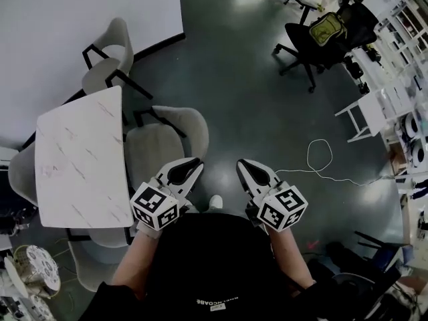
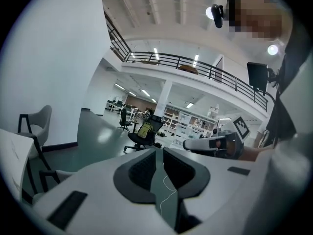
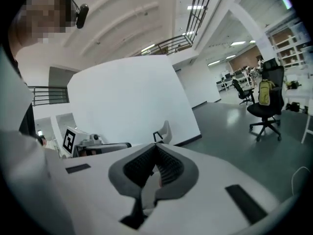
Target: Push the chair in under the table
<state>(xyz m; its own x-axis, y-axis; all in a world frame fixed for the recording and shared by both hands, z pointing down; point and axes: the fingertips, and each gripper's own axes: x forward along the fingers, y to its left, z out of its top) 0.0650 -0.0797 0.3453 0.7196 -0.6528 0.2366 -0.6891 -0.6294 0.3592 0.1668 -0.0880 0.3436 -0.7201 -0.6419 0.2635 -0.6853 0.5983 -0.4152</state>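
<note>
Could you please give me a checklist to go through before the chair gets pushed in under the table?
1. The chair tucked under the table: not ok; its seat sits out beside the edge.
2. Claws touching chair: not ok; left claw and right claw both held up, clear of it.
3. Claws empty: ok; right shut, left open a slit.
4. Room under table: cannot tell.
5. The white cable clear of chair: ok.
</note>
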